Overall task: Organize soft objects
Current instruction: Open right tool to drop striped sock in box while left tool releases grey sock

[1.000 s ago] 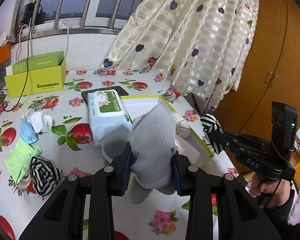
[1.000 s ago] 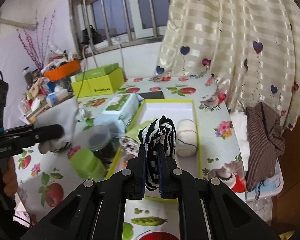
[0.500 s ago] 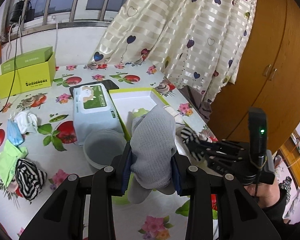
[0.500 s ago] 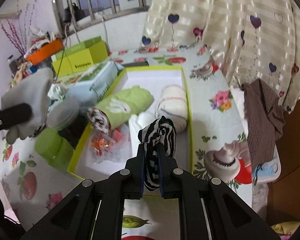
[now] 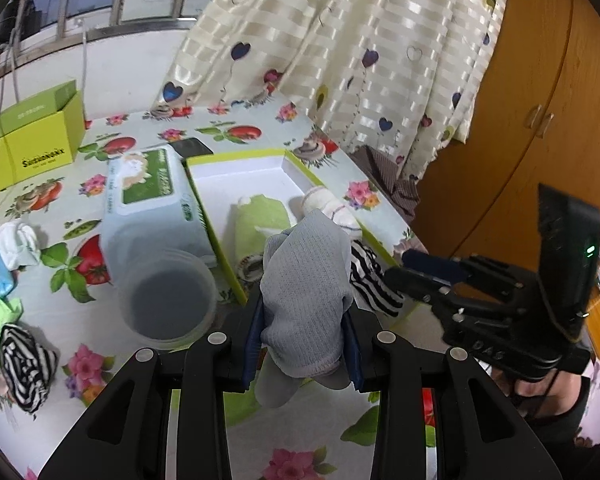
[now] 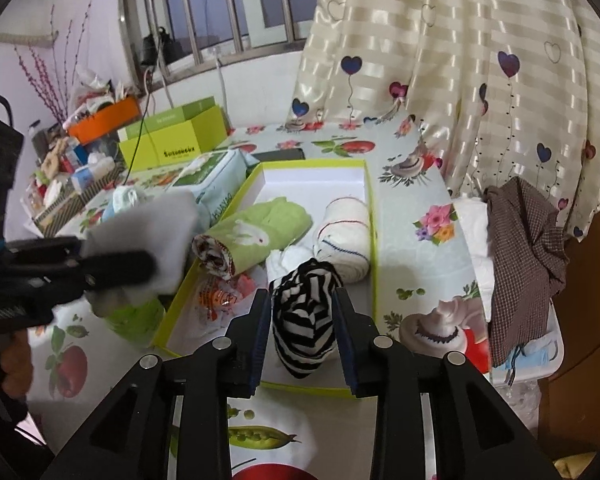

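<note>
Left gripper (image 5: 303, 340): at six o'clock in our left wrist view, jaws clamped on the grey sock (image 5: 305, 300), which bulges up between the pads.
Clear tub (image 5: 166, 302): at nine o'clock of that sock, standing on the counter (image 5: 112, 148) just outside the tray wall.
Tray (image 6: 370, 240): lime-edged and white inside, dead ahead at twelve o'clock of both grippers.
Already packed: green towel roll (image 6: 256, 236) on the tray's left side, white roll (image 6: 346, 236) at three o'clock of it, touching the right wall.
Right gripper (image 6: 302, 336): jaws have just been opening and now stand apart, with the striped sock (image 6: 305, 320) between them, lying in the tray's near end.
How we finish the drop: we judge it best to lift straight back toward six o'clock, so a pad does not drag the stripes over the rim.
Grey sock next: we would bring it over the bare white floor at the tray's twelve o'clock end, low before letting go.
Watch: the two grippers are near each other over the tray.
</note>
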A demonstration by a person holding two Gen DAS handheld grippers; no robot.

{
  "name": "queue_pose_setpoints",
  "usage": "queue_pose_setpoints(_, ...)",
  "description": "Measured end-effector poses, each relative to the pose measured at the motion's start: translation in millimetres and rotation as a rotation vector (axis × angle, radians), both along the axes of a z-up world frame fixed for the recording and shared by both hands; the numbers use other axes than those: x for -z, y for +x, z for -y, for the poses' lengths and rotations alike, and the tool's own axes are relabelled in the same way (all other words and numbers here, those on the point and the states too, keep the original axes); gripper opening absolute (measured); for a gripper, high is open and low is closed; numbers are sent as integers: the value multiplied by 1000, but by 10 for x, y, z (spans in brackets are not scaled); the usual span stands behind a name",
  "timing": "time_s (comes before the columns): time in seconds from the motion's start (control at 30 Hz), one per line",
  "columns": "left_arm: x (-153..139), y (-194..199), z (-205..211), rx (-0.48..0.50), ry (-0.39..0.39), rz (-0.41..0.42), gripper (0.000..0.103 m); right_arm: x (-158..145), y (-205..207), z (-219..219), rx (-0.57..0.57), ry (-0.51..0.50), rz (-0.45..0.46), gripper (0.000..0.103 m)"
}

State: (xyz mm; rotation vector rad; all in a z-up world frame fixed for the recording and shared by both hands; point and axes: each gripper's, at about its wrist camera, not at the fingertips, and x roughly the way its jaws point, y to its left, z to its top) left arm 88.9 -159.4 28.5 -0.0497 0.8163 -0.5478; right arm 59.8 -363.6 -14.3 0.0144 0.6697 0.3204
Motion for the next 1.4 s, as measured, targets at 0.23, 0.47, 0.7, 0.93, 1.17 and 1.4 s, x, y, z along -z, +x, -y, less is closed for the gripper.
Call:
queue_pose_setpoints(0.23,176,59,223,74,40,-33,36,7,2,74,8,19,3,30)
queue_pose_setpoints(0.47,290,109,338,86,93,-23,44,27,8,106,13,31,0,30)
queue_pose_setpoints(0.7,201,39,288,95,67,16,47,9,-2,95,10,30,11,30)
queue_pose_setpoints(0.93,104,-36,161,71,33,26,47,-40,-67,0,-19,25,23,30)
queue_pose_setpoints(1.17,-63,-82,-82,13,-3,57,47,-34,-110,-300,-101,0,25,30)
queue_pose_setpoints(1.4,-136,-126,-245,-27,-15,72,47,115,3,-492,-101,-82,-35,30)
